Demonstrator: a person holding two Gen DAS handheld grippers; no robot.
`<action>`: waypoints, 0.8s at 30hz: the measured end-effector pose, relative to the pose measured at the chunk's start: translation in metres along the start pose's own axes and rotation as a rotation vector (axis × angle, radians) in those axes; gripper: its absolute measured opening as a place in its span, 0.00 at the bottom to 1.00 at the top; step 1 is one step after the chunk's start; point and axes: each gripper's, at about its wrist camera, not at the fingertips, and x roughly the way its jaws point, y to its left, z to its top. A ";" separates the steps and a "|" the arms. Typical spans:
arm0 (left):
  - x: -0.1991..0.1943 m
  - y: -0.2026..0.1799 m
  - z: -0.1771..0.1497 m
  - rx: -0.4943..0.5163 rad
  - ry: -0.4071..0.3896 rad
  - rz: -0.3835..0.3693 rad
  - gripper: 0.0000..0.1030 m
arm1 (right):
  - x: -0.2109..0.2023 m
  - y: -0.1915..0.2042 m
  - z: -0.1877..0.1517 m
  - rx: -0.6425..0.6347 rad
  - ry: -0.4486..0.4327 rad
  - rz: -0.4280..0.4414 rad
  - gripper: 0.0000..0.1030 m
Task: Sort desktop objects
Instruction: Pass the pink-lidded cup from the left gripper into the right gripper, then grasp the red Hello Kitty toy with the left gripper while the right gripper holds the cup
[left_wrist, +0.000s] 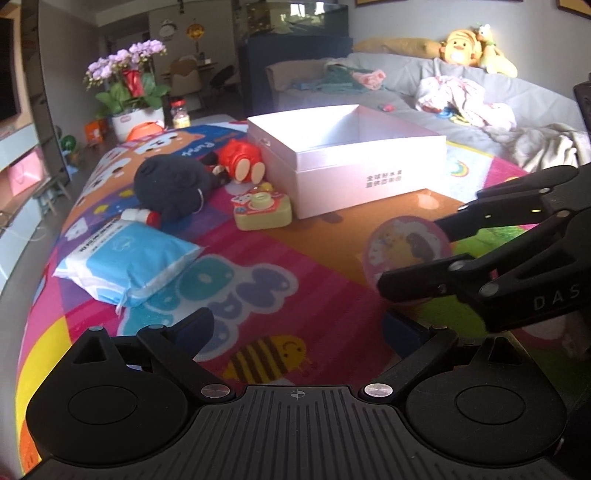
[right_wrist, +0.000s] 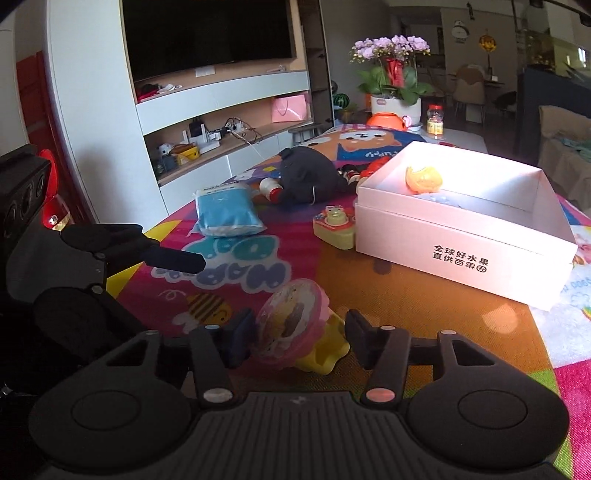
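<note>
On the bench, a blue tissue pack (right_wrist: 227, 210), dark plush toy (right_wrist: 310, 177) and yellow toy camera (right_wrist: 334, 226) wait unsorted. The left tool (left_wrist: 295, 325) is wide open, empty; the right tool (right_wrist: 299, 341) straddles a pink round toy (right_wrist: 291, 321), contact unclear. The white cardboard box (right_wrist: 461, 247) holds one orange toy (right_wrist: 423, 179).

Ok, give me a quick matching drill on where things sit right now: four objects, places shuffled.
Things:
1 orange toy
2 pink round toy
3 blue tissue pack
4 toy camera

Places:
A on the mat, apart from the box
B inside the white box
C outside the box, close beside its wall
D between the right gripper fingers

Pairs: 1-B, 2-D, 3-A, 4-C
</note>
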 end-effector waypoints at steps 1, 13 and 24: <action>0.000 0.000 0.000 -0.001 0.003 0.001 0.97 | 0.000 -0.001 0.000 0.005 -0.004 -0.012 0.52; 0.005 -0.010 -0.005 0.042 0.036 -0.039 0.98 | -0.001 0.002 0.002 -0.056 -0.045 -0.095 0.69; 0.008 -0.012 0.002 0.047 0.018 -0.025 0.98 | -0.005 -0.008 -0.003 -0.095 -0.046 -0.213 0.54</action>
